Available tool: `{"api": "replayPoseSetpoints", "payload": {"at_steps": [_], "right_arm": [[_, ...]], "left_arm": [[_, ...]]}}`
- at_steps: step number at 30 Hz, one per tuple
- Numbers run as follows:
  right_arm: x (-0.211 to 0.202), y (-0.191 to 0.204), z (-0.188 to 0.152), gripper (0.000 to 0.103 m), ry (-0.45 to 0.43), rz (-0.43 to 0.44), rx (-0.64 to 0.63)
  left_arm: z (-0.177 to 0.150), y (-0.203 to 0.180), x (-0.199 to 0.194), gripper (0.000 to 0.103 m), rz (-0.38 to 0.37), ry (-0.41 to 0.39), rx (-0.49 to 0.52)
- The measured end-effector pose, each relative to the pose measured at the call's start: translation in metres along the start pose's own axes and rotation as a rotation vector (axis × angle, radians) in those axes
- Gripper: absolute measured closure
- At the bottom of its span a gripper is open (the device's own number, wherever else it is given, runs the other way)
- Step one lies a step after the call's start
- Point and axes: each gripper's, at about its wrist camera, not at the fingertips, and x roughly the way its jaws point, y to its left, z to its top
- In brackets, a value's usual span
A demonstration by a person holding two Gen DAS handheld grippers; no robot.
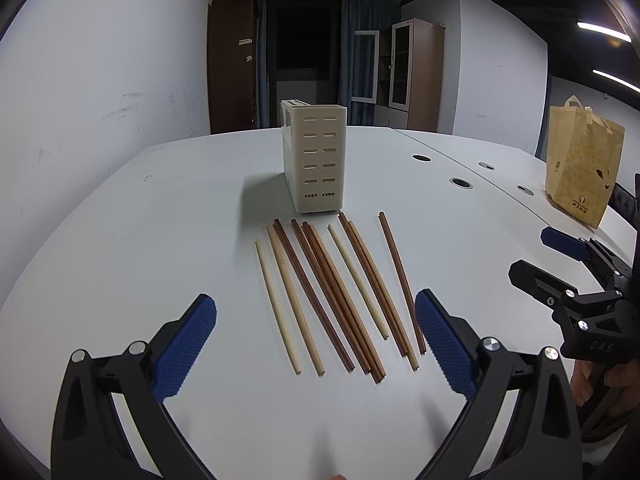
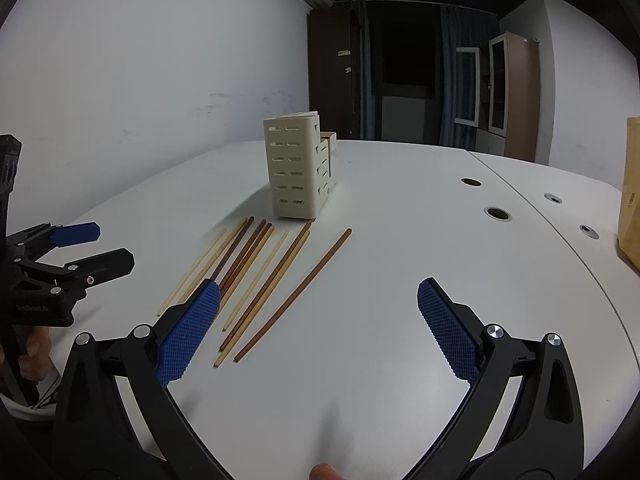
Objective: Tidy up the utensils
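Currently both grippers are hovering low over the white table (image 1: 120,240), neither one touching anything. Left gripper (image 1: 316,340) is filling the bottom of the left wrist view, its blue-padded fingers (image 1: 188,344) standing wide apart and holding nothing; its fingers are pointing toward the top of the frame, straddling the near ends of the chopsticks (image 1: 336,292). Those chopsticks are lying flat in a loose fan at frame centre, a mix of pale and dark brown sticks, some touching or crossing, one dark stick lying apart at the right. Just beyond their far ends the cream utensil holder (image 1: 316,156) is standing upright, slotted sides facing the camera.

Right gripper (image 2: 318,332) is sitting at the bottom of the right wrist view, jaws likewise spread with nothing between the pads. Its left pad (image 2: 188,336) is overlapping the near ends of the chopsticks (image 2: 264,280) in the picture; the sticks are running diagonally up toward the utensil holder (image 2: 296,168), centre frame. The left gripper (image 2: 86,248) is showing at the left edge here, also open.

A tan paper bag (image 1: 580,168) is standing at the right edge of the left wrist view, well apart from the sticks.
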Motion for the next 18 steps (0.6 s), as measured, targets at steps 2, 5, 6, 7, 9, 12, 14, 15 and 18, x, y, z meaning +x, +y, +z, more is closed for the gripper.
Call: {"api": "replayPoseSetpoints", "payload": {"at_steps": [2,5,6,7,9,12,14,15,18], "right_arm": [[-0.001,-0.001,0.0,0.008,0.0,-0.002,0.0],[-0.001,-0.001,0.0,0.008,0.002,0.0,-0.001],[-0.001,-0.002,-0.001,0.008,0.005,0.001,-0.001],[0.0,-0.002,-0.001,0.008,0.007,0.001,-0.001],[0.001,-0.004,-0.001,0.008,0.011,-0.001,0.001],[0.002,-0.005,-0.001,0.008,0.016,-0.003,0.003],[0.003,-0.005,0.0,0.008,0.017,-0.006,0.002],[0.004,-0.006,0.0,0.008,0.02,-0.011,0.001],[0.006,-0.009,0.001,0.008,0.028,-0.021,0.006]], "left_arm": [[0.001,0.003,0.0,0.005,0.0,-0.003,-0.009],[0.001,0.006,0.001,0.005,0.006,-0.002,-0.029],[0.001,0.007,0.002,0.005,0.007,0.0,-0.035],[0.001,0.009,0.003,0.005,0.005,0.005,-0.042],[0.001,0.01,0.005,0.005,0.002,0.015,-0.048],[0.0,0.012,0.007,0.005,0.001,0.025,-0.055],[0.0,0.012,0.007,0.005,0.001,0.028,-0.055],[0.001,0.012,0.007,0.005,0.002,0.029,-0.055],[0.0,0.012,0.007,0.005,0.003,0.03,-0.054]]}}
